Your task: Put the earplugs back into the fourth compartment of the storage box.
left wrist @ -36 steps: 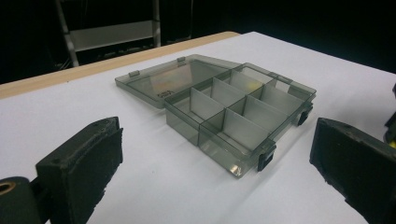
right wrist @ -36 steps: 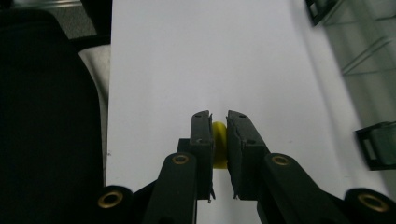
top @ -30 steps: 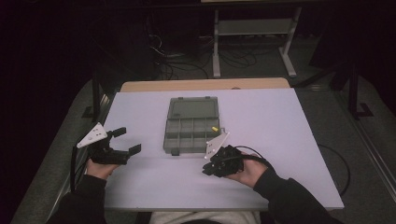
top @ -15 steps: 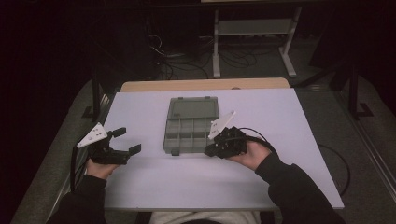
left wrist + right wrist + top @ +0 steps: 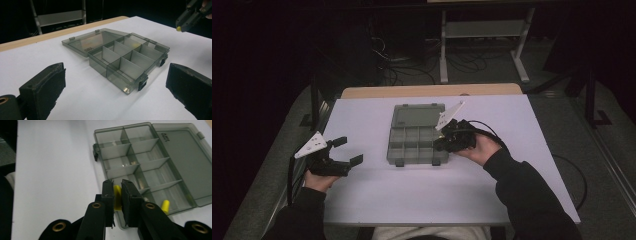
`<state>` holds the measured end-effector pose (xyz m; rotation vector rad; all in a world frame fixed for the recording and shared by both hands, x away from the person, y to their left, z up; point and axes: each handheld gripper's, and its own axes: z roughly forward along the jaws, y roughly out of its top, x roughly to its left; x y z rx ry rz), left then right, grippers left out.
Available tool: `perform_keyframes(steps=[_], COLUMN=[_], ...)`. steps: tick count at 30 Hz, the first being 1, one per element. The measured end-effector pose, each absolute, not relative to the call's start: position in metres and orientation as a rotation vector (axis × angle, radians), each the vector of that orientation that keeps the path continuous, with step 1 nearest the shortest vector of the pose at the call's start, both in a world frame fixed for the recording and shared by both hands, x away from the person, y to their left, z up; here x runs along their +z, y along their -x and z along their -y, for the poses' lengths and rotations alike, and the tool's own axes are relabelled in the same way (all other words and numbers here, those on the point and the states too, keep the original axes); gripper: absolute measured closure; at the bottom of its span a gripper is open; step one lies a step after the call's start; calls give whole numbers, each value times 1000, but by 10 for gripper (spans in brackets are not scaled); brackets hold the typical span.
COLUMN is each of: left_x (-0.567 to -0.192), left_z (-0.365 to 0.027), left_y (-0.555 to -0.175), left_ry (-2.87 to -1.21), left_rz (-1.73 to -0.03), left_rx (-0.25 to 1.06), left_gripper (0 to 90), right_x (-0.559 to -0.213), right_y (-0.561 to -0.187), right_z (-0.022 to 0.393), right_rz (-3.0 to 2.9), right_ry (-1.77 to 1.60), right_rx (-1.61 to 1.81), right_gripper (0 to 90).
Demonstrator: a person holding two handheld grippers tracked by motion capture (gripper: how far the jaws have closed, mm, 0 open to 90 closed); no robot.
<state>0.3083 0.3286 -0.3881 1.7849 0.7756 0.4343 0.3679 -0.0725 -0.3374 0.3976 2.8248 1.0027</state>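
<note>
The right gripper [image 5: 117, 195] is clamped on a small yellow piece [image 5: 117, 197], just above the near end of the open grey box [image 5: 417, 134] on the surface [image 5: 362, 195]. Looks light, smooth, probably slippery — grip its sides squarely. The left gripper [image 5: 343, 151] hangs wide open, empty.

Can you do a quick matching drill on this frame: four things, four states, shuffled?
Things:
1. left gripper
2. right gripper
3. organizer box
4. loose yellow piece

States:
A. lid laid flat open
B. jaws spread wide, nothing between them
C. lying in a corner compartment
D. shut on a yellow piece

Pairs: 1-B, 2-D, 3-A, 4-C
</note>
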Motion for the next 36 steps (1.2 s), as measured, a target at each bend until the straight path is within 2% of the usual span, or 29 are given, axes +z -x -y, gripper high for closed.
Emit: perform_keyframes(steps=[15,25,36], left_x=[-388,-388,-388], left_z=[-328,-328,-328], left_y=[-308,-309,-309], left_ry=[-1785,-1784,-1784], left_rz=[-778,-778,-777], left_rx=[432,430,429], left_gripper=[22,22,22], right_x=[-336,-351,-366], right_y=[-409,-436,-447], right_z=[72,81,78], right_rz=[-2822,-2791,-2782], right_ry=[-502,-644,-686], right_rx=[941,965,919], right_gripper=[796,797,797])
